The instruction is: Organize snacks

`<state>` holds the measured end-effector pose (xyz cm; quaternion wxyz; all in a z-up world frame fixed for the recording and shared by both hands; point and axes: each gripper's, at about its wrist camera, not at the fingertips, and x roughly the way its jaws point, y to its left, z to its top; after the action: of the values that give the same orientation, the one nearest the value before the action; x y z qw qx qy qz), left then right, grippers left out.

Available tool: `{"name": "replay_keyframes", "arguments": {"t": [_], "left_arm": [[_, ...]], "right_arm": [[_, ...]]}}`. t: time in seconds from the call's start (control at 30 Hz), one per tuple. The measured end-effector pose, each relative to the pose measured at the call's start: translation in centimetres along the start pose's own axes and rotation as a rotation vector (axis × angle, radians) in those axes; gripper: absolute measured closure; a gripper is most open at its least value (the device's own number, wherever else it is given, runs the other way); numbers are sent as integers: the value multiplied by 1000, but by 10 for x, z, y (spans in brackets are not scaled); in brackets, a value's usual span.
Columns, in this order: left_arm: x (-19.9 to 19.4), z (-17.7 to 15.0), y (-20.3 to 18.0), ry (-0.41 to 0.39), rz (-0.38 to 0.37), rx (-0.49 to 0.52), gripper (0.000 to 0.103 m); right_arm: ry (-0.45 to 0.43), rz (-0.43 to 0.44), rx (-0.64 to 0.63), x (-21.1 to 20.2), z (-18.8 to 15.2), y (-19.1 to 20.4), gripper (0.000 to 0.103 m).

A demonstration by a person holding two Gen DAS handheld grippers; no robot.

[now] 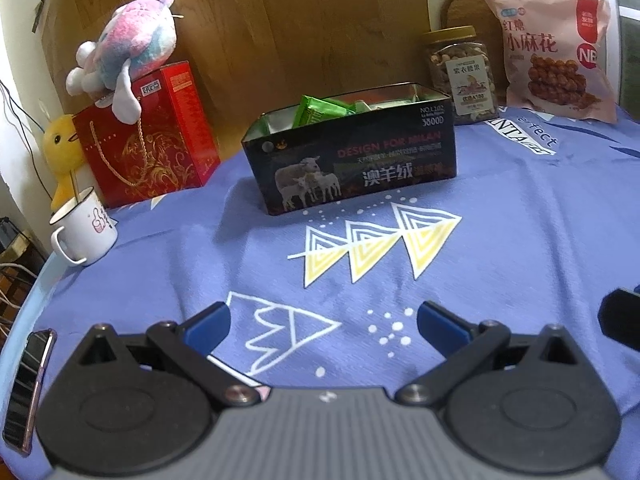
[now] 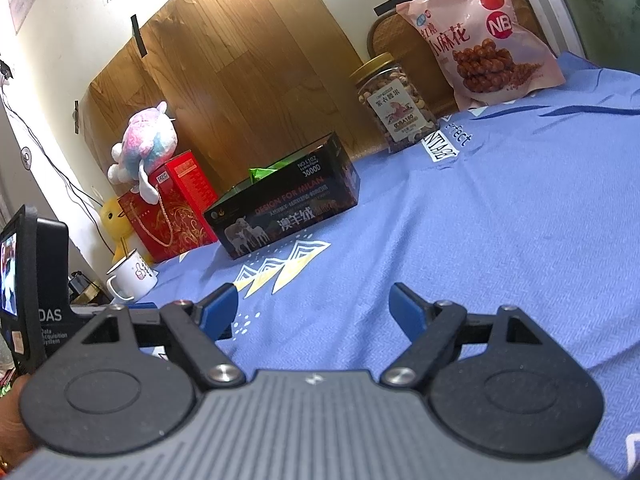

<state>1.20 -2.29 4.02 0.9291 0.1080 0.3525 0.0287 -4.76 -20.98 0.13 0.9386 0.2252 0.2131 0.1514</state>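
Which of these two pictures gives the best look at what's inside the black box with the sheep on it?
The left wrist view: it looks down into the black box, showing green snack packets inside. The right wrist view sees the box from lower, so only a green packet tip pokes above its rim.

Plush toy (image 1: 128, 40); mug (image 1: 82, 228); phone (image 1: 28, 388)

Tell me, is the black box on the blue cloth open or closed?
Open. The black box has no lid on top, and green packets show above its rim.

Black box (image 1: 352, 160) upright mid-cloth, open-topped, green snack packets (image 1: 318, 110) inside.
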Motion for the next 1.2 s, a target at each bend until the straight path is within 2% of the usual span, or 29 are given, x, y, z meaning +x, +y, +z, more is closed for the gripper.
{"name": "replay_keyframes", "arguments": {"t": [0.3, 1.2], "left_arm": [[-1, -1, -3, 20, -42, -6, 0], [3, -7, -9, 68, -74, -10, 0]], "right_arm": [[-1, 2, -1, 0, 0, 0, 18], [-3, 0, 0, 0, -1, 0, 18]]}}
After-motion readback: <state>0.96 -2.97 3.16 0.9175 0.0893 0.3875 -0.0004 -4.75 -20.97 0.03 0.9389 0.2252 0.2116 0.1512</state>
